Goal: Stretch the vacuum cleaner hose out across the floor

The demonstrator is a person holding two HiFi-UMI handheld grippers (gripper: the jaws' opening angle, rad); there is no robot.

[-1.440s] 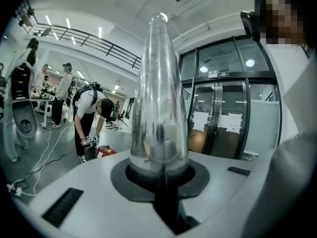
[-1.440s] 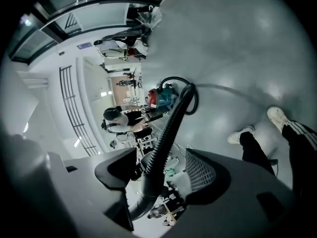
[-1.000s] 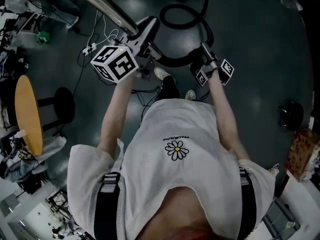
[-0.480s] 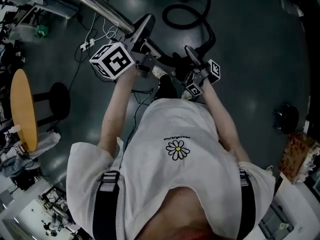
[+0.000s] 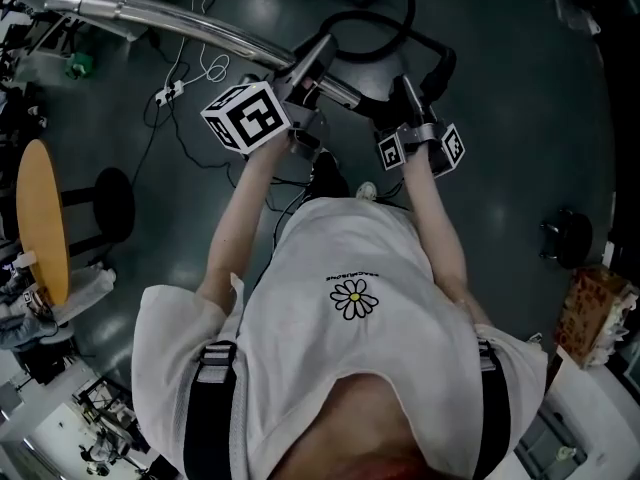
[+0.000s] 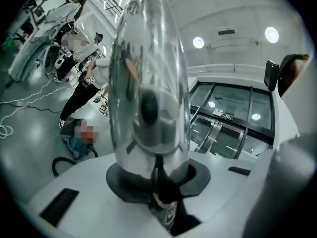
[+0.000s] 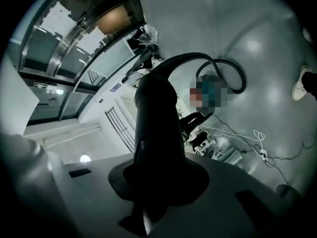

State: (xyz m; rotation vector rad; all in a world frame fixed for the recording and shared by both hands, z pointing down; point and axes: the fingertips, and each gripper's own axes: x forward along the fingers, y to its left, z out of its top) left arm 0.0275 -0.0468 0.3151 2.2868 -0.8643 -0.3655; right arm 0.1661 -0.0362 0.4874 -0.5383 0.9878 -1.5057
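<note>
Grip stage: left gripper (image 5: 312, 68) pinches the metal wand (image 5: 160, 20), right gripper (image 5: 410, 96) has just been closing its jaws onto the hose (image 5: 385, 23), apparently gripping; next we draw it out straight.

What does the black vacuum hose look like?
The hose is black, smooth-looking and bendy. Its thick end stands between the jaws of the right gripper, which have just closed on it. From there it gets thinner and curves away in a big loop over the grey floor.
</note>
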